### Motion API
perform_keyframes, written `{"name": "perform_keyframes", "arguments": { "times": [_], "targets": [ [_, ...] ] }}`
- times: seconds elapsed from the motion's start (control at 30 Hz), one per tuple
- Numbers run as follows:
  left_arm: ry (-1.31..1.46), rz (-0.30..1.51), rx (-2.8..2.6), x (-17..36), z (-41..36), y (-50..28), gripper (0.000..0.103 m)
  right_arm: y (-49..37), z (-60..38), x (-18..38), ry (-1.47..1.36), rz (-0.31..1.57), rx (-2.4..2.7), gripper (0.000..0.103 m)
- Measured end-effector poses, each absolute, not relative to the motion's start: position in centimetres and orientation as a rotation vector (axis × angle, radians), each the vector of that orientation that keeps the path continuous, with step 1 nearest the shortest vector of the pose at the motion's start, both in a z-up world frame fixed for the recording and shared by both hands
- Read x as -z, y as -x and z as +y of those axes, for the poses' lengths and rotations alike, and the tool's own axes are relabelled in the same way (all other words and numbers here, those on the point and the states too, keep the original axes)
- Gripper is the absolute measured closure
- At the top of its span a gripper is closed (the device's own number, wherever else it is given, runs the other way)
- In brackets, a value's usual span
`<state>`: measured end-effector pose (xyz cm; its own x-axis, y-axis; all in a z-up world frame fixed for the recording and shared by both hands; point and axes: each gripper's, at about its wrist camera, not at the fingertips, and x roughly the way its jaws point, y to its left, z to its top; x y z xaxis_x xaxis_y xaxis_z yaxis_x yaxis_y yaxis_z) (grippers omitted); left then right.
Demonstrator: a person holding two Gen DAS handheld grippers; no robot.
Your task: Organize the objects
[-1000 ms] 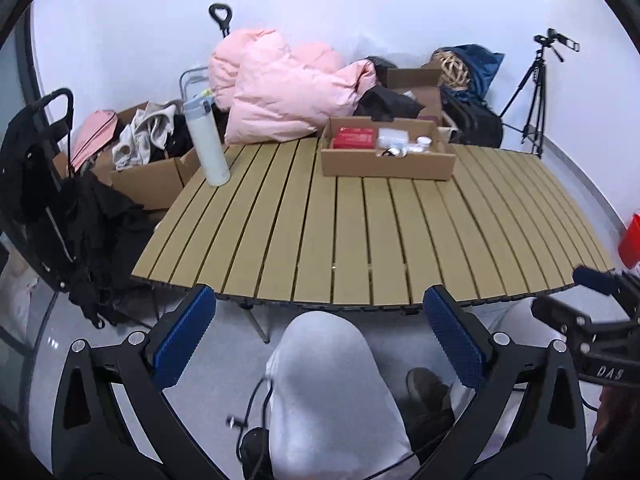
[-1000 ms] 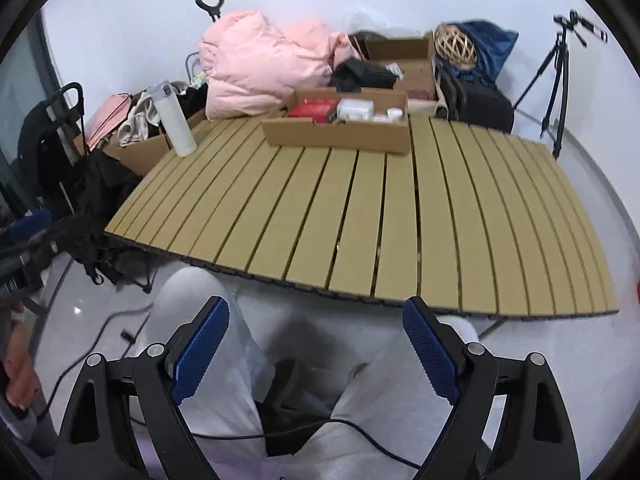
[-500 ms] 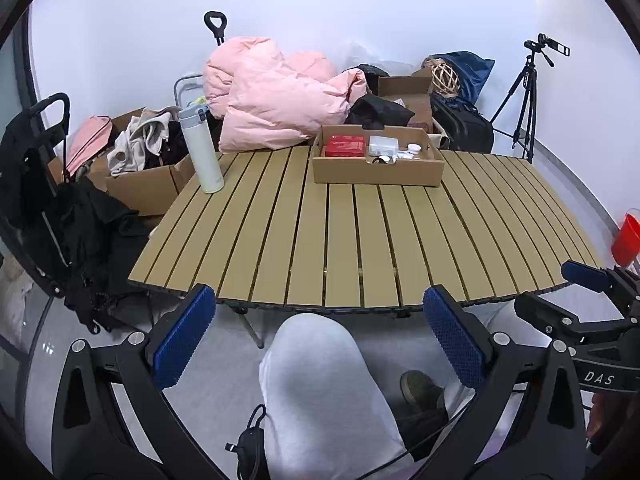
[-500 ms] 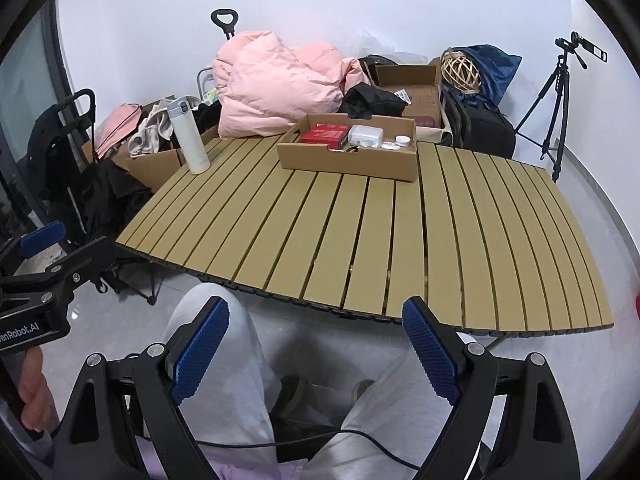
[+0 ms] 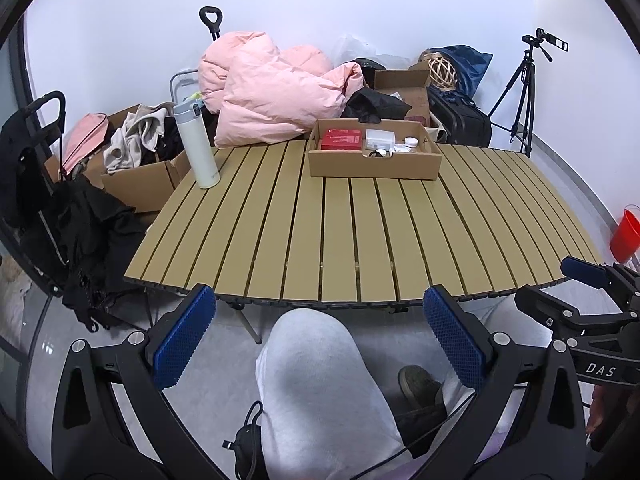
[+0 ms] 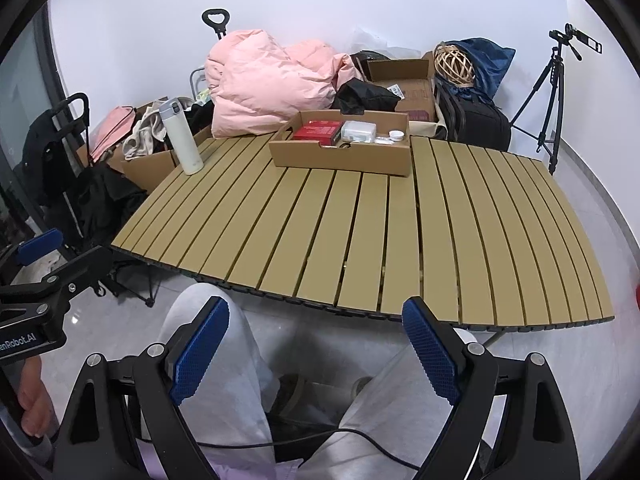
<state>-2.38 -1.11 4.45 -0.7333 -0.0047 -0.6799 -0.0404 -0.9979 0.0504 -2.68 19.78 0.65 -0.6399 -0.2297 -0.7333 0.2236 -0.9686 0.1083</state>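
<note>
Both views have risen since before; my left gripper [image 5: 318,338] and right gripper [image 6: 316,350] hang wide-jawed, empty, short of the surface [image 5: 360,232], ready to reach the box [image 5: 376,166].

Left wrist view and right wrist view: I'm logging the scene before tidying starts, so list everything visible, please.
Slatted table: one, tan, centre.
Cardboard tray: one, brown, far side of the table.
Red box: one, red, left in the tray.
Clear case: one, whitish, beside the red box.
Round tin: one, white, right in the tray.
Flask: one, white, upright at the table's far left corner.
Duvet: one, pink, behind the table.
Tripod: one, black, far right.
Bucket: one, red, right edge.
Legs: grey trousers, below the table edge.
Left tongs: open, empty.
Right tongs: open, empty.
</note>
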Motion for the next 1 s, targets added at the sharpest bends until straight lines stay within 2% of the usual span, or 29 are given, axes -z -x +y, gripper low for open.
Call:
{"name": "perform_keyframes", "arguments": {
  "times": [1.0],
  "targets": [
    [1.146, 0.094, -2.894, -4.52, -0.73, 2.05, 0.000, 2.75, 20.12, -0.83, -1.177, -0.048, 2.639, 0.012]
  ]
}}
